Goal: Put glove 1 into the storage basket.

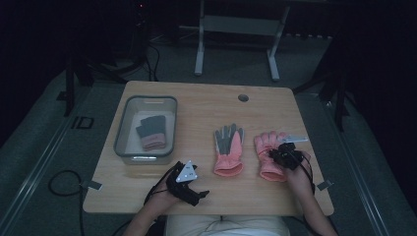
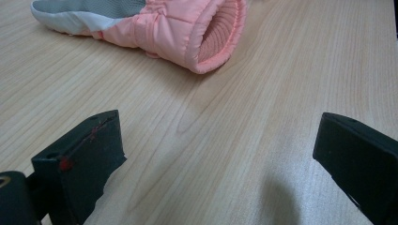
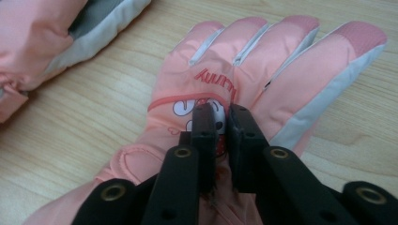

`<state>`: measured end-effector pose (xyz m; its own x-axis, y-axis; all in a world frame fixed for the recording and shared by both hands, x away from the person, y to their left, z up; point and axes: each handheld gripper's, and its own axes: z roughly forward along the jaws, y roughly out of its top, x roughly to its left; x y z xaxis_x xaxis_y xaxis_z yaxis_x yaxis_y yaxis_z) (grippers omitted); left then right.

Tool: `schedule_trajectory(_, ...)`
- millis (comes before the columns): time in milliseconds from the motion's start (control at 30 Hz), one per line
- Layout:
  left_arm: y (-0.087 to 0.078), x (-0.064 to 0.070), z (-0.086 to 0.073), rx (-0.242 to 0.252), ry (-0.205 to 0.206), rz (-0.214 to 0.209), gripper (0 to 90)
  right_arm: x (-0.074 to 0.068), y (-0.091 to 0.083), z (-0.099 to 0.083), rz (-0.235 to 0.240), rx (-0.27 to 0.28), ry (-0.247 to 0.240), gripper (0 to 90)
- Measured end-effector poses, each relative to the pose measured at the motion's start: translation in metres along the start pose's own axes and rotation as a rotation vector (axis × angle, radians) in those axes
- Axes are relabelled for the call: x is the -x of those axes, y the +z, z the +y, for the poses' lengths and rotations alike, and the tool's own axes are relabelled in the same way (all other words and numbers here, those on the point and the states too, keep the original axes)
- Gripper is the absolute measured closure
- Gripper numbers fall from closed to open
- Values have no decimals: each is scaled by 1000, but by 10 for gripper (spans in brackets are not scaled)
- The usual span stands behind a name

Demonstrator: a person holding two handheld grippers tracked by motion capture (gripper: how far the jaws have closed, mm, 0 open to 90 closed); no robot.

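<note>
My right gripper (image 3: 220,117) has its jaws nearly shut, pinching the back of the pink glove (image 3: 244,79) right on the cartoon print, under red upside-down lettering I can't quite read. It's lying flat on the table (image 1: 206,105). My left gripper (image 2: 220,154) sits wide open, holding nothing, near the other glove (image 2: 187,28).

Bare tabletop (image 1: 206,110) lying open between grey bin (image 1: 145,129) and palm-up pink glove (image 1: 229,150), nothing blocking passage.
</note>
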<state>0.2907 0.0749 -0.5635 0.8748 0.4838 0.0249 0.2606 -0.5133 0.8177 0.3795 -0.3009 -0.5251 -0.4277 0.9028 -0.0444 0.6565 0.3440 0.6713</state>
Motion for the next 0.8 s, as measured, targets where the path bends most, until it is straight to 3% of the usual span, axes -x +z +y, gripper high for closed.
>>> schedule_trajectory(200, -1, 0, 0, 1, -3, -5, 17, -5, -14, 10, -25, 34, 4, 856)
schedule_trajectory(333, -1, 0, 0, 1, -1, -6, 17, -5, -28, 21, -10, 73, 34, 856)
schedule_trajectory(500, -1, 0, 0, 2, 0, -6, 17, -11, -46, 41, -8, 121, 28, 856)
schedule_trajectory(800, -1, 0, 0, 1, -3, -9, 17, -40, -70, 79, 13, 195, 4, 856)
